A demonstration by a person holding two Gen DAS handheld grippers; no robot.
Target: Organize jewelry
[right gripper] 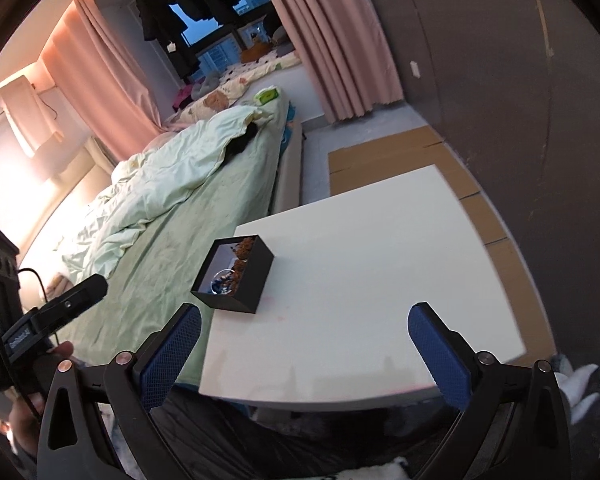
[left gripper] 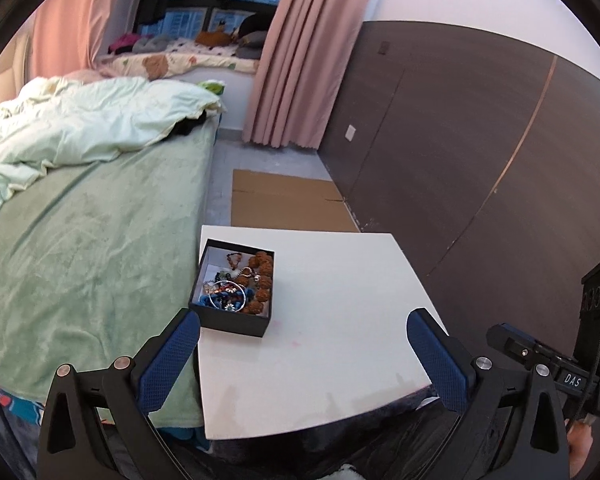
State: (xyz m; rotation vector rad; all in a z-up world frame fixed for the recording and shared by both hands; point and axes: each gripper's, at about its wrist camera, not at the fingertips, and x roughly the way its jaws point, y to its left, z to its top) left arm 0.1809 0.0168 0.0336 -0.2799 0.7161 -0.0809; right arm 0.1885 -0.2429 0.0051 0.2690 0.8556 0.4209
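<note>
Both claws, left gripper (left gripper: 303, 334) and right gripper (right gripper: 305, 330), are gaping wide; black jewelry box (left gripper: 236, 280), brimming with beads, is sitting at the white table (left gripper: 340, 320) edge beside the bed (left gripper: 92, 240).

Left wrist view: looks forward-down over near edge of white table (left gripper: 340, 320), black jewelry box (left gripper: 236, 322) just ahead of left finger. Right wrist view: rolled, same table (right gripper: 380, 280), box (right gripper: 248, 280) ahead-left. Both share table, box, green bed (left gripper: 80, 260), pink curtains (left gripper: 292, 60).
</note>
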